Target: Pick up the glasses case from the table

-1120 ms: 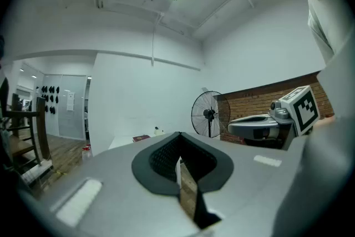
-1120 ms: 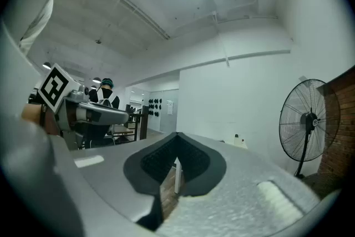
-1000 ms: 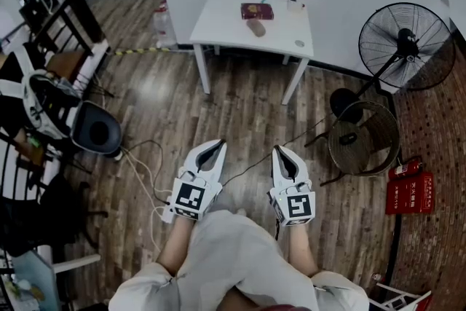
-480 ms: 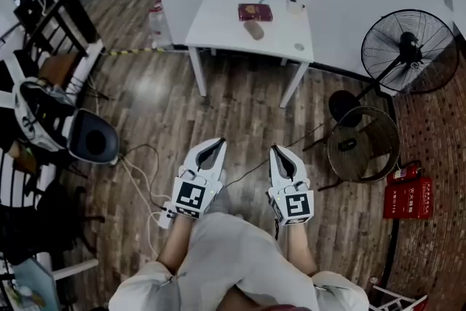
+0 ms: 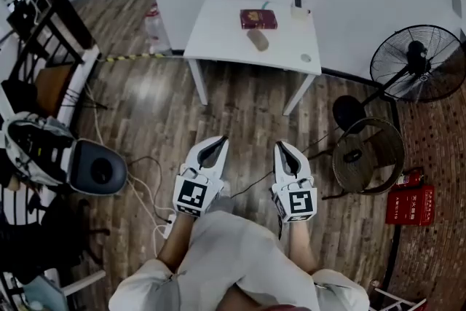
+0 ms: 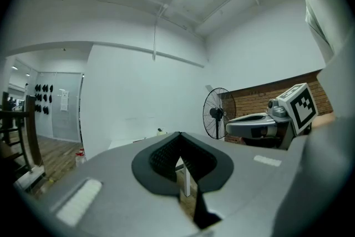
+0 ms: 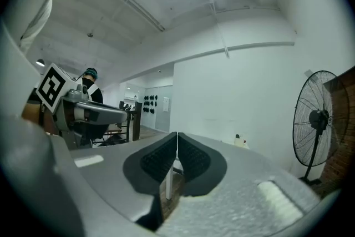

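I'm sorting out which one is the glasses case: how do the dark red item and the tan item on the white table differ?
The dark red item is a flat rectangle; the tan item is a narrower oblong with rounded ends. The dark red item lies square to the edges of the white table and nearer the wall; the tan item lies slanted, nearer the front edge. Both rest on that table.

No readable text anywhere. White print on red box [image 5: 410,205], on floor [image 5: 240,113] at right: too small to make out. Gold mark on red booklet [image 5: 258,18], near far edge of table [image 5: 218,36]: blurred, not legible as letters or numbers.
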